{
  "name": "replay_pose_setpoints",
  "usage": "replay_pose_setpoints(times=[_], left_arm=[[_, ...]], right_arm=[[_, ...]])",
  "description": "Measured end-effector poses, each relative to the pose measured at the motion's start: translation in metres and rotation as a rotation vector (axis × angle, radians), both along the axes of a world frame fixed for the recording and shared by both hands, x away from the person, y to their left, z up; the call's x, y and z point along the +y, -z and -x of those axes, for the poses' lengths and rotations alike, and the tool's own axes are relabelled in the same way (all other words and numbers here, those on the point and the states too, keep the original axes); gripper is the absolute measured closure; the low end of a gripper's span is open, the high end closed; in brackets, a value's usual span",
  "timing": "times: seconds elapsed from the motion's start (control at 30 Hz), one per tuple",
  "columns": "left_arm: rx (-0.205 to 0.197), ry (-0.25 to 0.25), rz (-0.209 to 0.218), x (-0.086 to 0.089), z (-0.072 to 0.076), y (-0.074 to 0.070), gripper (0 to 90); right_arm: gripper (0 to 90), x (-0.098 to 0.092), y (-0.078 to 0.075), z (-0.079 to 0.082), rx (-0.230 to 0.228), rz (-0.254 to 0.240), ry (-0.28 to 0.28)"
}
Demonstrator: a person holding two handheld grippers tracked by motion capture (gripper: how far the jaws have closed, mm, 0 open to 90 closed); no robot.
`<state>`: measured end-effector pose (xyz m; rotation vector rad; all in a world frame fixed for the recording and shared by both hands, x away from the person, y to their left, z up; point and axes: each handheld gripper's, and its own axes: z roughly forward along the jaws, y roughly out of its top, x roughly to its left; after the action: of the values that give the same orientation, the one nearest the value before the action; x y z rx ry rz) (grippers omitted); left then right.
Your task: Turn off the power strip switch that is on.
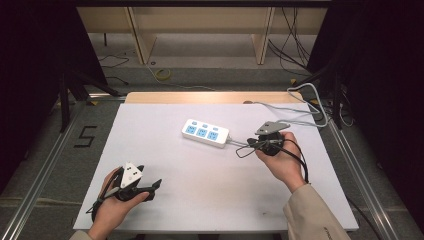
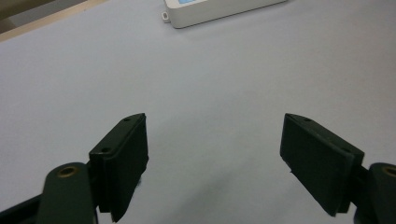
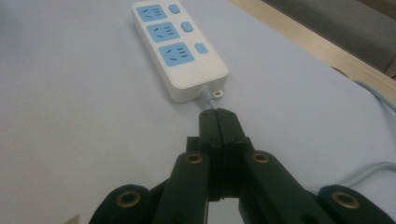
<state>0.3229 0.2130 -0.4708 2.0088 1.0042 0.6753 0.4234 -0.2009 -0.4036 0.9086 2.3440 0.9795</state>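
Right now the right hand-held gripper point(image 3: 218, 122) is pinched tight on the grey cord point(image 3: 208, 95) just behind the white power strip point(image 3: 180, 51) lying mid-tabletop point(image 1: 200, 170), likely to tug it; the left hand-held gripper point(image 2: 215, 163) waits wide open, holding nothing.

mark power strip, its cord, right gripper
power strip point(image 3: 180, 51), right gripper view, middle blue socket on its top face
cord point(image 3: 208, 96), right gripper view, ribbed sleeve where it leaves the strip
right gripper point(image 3: 218, 122), right gripper view, seam between the closed jaw tips, shut on the cord
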Motion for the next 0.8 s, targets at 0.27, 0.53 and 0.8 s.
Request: replay_pose_setpoints(times=[0.27,0.53,0.8], left_arm=[[0.001,0.005,-0.002,-0.002,0.000,0.000,23.4],[0.003,0.007,0.001,-0.002,0.000,0.000,23.4],[0.004,0.007,-0.001,-0.003,0.000,0.000,23.5]], right_arm=[[90.0,0.008,-0.002,-0.010,0.010,0.005,-0.007],[90.0,0.015,-0.002,-0.019,0.018,0.014,-0.008],[90.0,0.020,0.000,-0.030,0.035,0.017,-0.004]])
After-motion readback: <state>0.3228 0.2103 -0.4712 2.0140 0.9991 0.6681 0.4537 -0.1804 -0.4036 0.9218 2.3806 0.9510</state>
